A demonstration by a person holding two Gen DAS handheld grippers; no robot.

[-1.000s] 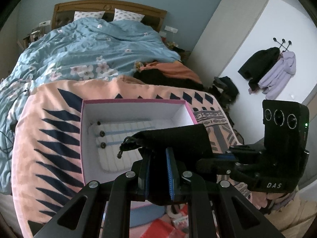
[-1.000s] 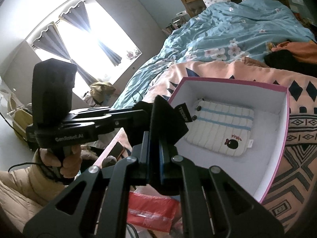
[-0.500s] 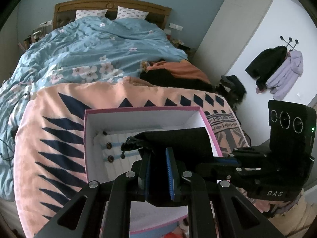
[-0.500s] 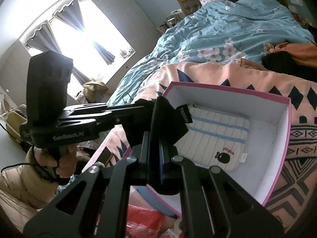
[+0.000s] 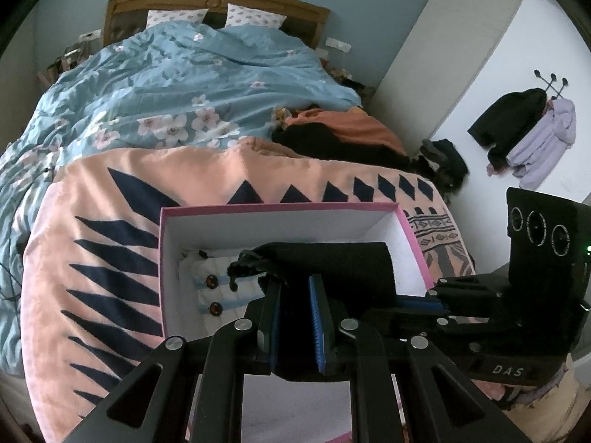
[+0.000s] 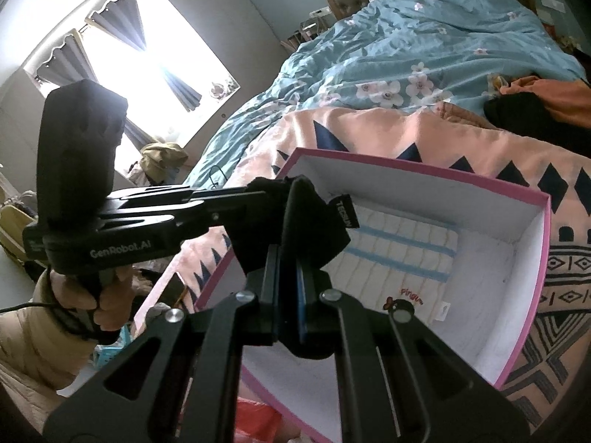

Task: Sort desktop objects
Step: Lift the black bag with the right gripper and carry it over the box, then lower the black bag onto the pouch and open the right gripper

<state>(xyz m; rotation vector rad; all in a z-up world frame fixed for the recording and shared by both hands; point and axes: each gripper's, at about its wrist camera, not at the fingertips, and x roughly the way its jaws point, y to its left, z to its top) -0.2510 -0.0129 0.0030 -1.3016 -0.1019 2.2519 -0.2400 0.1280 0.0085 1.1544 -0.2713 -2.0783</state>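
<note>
- The left gripper (image 6: 266, 199) reaches in from the left in the right wrist view; its body reads "GenRobot.AI", and a hand (image 6: 92, 295) in a tan sleeve grips the handle
- Its fingers (image 5: 316, 317) are pinched on one end of a black drawstring pouch (image 5: 332, 269), whose cord end dangles at the left
- A small black tag (image 6: 345, 212) on the pouch carries white lettering too small to read for certain
- The pouch hangs stretched between both grippers, over the near part of a pink-edged white box (image 5: 280, 221) that sits on a pink blanket with navy triangles (image 5: 110, 240)
- In the box lies a white pouch with blue stripes (image 6: 402, 254), dark buttons at one end, a small cartoon figure and the red word "pingu" (image 6: 411, 290)
- The right gripper (image 6: 288, 273) is pressed closed on the pouch's other end; in the left wrist view its housing shows "DAS" (image 5: 508, 371)
</note>
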